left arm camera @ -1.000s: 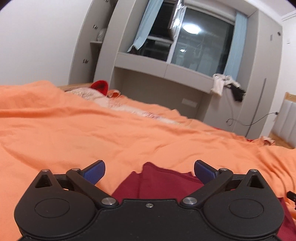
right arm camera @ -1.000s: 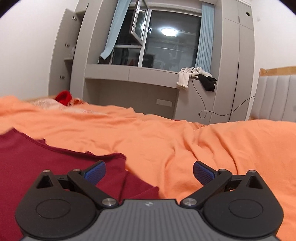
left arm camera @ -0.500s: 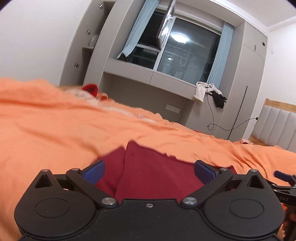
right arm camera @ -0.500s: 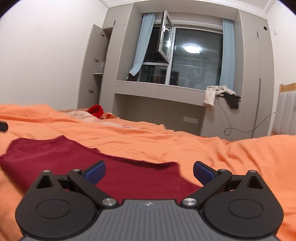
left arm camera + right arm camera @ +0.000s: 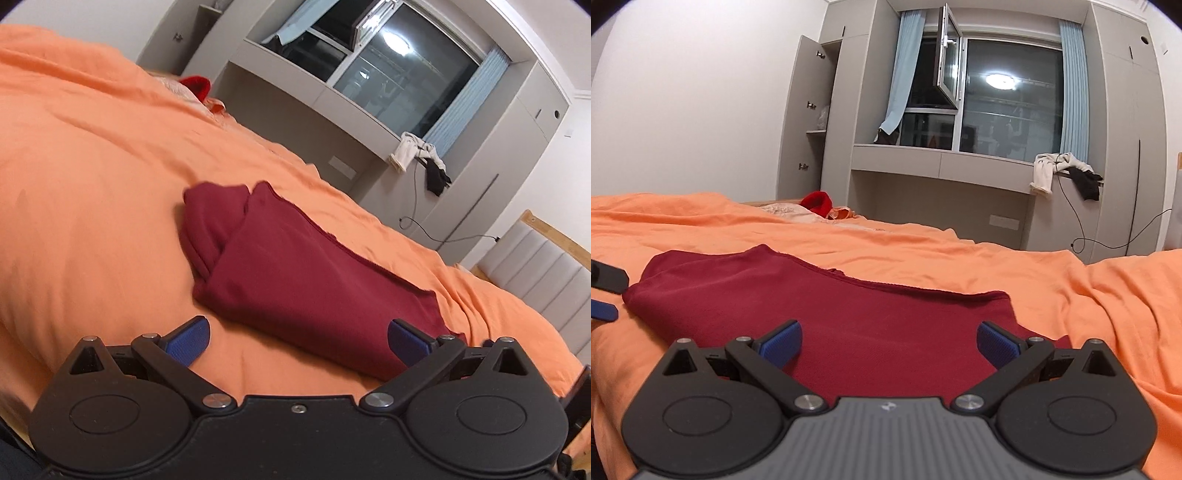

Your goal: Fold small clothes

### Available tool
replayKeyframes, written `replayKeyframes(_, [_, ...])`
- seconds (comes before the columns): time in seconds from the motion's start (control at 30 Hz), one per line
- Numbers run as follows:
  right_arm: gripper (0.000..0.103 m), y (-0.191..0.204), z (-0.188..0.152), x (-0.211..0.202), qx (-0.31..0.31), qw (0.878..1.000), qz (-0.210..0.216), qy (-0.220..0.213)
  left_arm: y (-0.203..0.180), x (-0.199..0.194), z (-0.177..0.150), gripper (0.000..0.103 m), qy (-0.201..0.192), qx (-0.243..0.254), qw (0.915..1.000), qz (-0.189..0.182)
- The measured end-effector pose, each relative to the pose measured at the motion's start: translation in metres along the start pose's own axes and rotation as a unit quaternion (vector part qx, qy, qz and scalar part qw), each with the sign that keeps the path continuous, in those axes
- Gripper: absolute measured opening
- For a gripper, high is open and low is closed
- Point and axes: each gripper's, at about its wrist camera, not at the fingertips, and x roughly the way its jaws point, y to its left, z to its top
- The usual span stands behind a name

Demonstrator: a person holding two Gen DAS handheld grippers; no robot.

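A dark red garment [image 5: 295,273] lies folded flat on the orange bed cover [image 5: 92,192], with a folded sleeve showing at its far left end. My left gripper [image 5: 297,341] hovers open above the near edge of the garment, nothing between its blue pads. In the right wrist view the same garment [image 5: 827,310] spreads ahead and under my right gripper [image 5: 888,341], which is open and empty. The tip of the left gripper [image 5: 604,291] shows at the left edge of that view.
A red item [image 5: 816,201] and pale cloth lie at the far end of the bed. Grey cabinets with a window [image 5: 993,107] stand behind, clothes [image 5: 1063,173] and a cable hanging on the ledge. A padded headboard [image 5: 535,273] is to the right.
Both grippers have pulled back and risen from the garment, staying open. The left view has tilted and now shows the whole folded garment lying on the bed.
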Motion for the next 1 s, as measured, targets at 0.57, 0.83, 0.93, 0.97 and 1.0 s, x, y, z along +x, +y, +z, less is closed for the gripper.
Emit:
replayKeyframes(0.57, [0.103,0.026,-0.010,0.052,-0.004,0.999,-0.001,0.049,-0.010,0.057,0.017,0.102,0.035,0.002,0.9991,0.023])
replayKeyframes(0.83, [0.103,0.020,-0.018,0.057,0.023,0.997,0.014,0.071,-0.013,0.094,0.038,0.102,0.026,0.024,0.9970,0.069])
replayKeyframes(0.93, [0.103,0.023,-0.020,0.053,0.019,0.998,0.006,0.063,-0.016,0.090,0.031,0.102,0.018,0.045,0.9962,0.072])
replayKeyframes(0.97, [0.103,0.025,-0.019,0.054,0.016,0.998,0.003,0.062,-0.015,0.088,0.028,0.102,0.015,0.049,0.9961,0.072])
replayKeyframes(1.0, [0.103,0.026,-0.019,0.053,0.013,0.998,-0.001,0.060,-0.016,0.085,0.026,0.102,0.013,0.052,0.9960,0.071])
